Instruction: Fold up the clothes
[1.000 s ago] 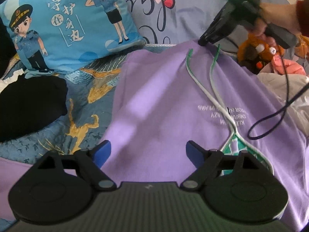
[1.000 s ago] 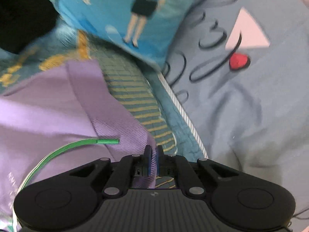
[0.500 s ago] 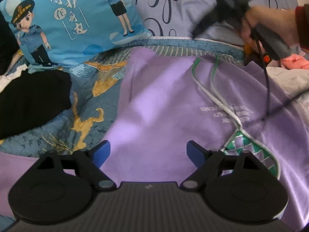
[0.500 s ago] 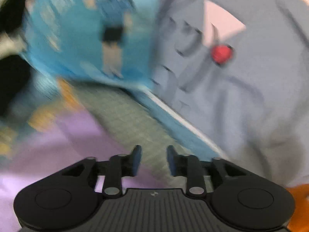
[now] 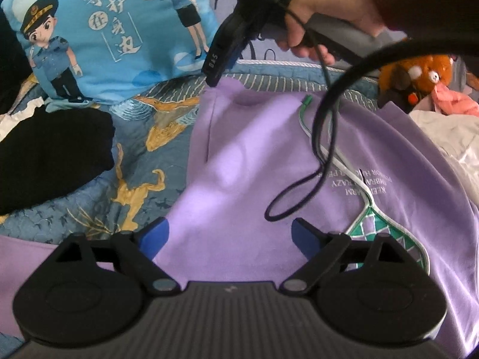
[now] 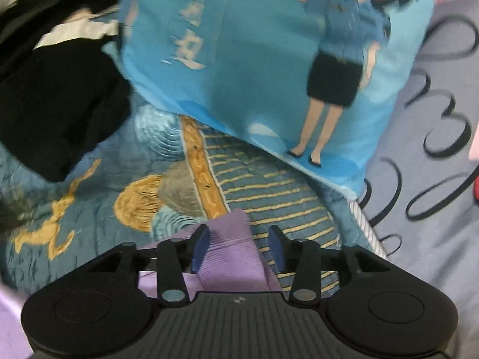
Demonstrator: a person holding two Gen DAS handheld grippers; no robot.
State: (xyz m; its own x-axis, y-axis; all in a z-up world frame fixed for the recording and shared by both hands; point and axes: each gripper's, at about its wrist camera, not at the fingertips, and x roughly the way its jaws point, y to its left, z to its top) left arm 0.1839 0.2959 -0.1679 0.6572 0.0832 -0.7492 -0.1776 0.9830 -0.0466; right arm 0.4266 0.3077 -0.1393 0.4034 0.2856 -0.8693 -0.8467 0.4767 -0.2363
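Note:
A purple hoodie (image 5: 254, 164) lies spread on the patterned blue quilt (image 5: 143, 161), its green-and-white drawstring (image 5: 305, 119) trailing across it. My left gripper (image 5: 230, 233) hovers over the hoodie's near part, open wide with nothing between its fingers. A hand (image 5: 329, 9) holds my right gripper (image 5: 214, 71) at the hoodie's far left corner. In the right wrist view that gripper (image 6: 238, 239) has its jaws opening, and the ribbed purple hem corner (image 6: 230, 257) sits between them without being pinched.
A blue cartoon pillow (image 5: 119, 30) leans at the back, beside a grey patterned pillow (image 6: 434, 179). A black garment (image 5: 51, 155) lies at the left. An orange plush toy (image 5: 416, 74) and pale clothes (image 5: 443, 131) crowd the right. The right gripper's black cable (image 5: 323, 137) loops over the hoodie.
My right gripper let go of the hem, swung left along the far edge to the hoodie's left corner, and its jaws spread apart. The left gripper stayed where it was.

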